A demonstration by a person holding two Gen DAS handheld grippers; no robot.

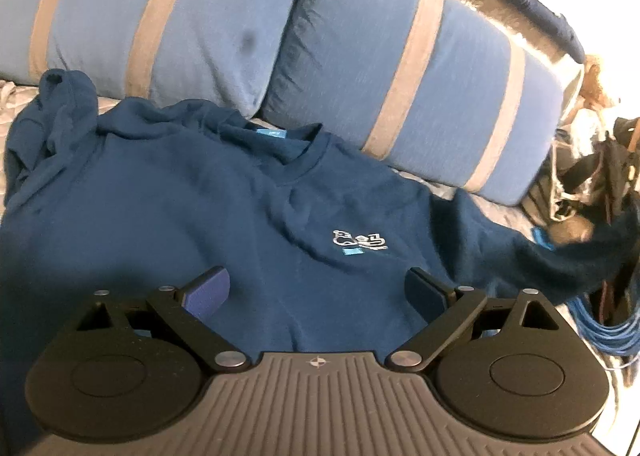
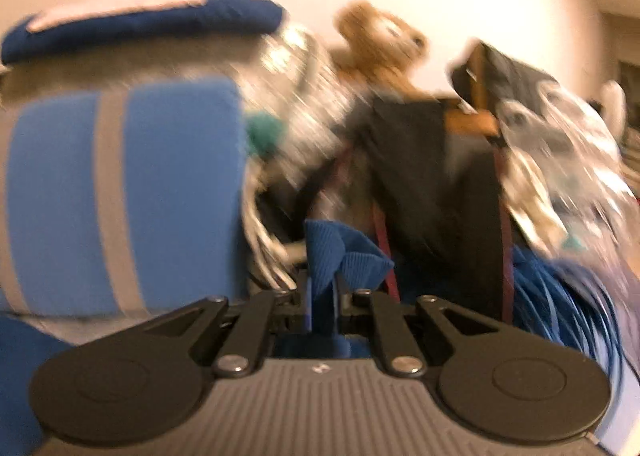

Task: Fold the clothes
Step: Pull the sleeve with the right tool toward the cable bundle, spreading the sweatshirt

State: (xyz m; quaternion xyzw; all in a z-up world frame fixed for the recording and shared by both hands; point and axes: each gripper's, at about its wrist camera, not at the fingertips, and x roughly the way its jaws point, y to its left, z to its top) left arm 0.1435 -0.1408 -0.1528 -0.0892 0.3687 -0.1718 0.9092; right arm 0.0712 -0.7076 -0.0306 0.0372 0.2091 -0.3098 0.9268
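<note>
A dark blue sweatshirt (image 1: 224, 216) with a small white chest logo (image 1: 360, 240) lies spread face up on the bed, collar toward the pillows. Its left sleeve is bunched at the far left, its right sleeve (image 1: 560, 252) stretches off to the right. My left gripper (image 1: 316, 290) is open and empty, just above the sweatshirt's chest. My right gripper (image 2: 322, 296) is shut on the ribbed blue sleeve cuff (image 2: 340, 256), which sticks up between the fingers. The right wrist view is blurred.
Two light blue pillows with grey stripes (image 1: 420, 76) lean at the head of the bed. Beside the bed are a coil of blue cable (image 1: 608, 328), a dark bag (image 2: 432, 176), a brown teddy bear (image 2: 380, 44) and clutter.
</note>
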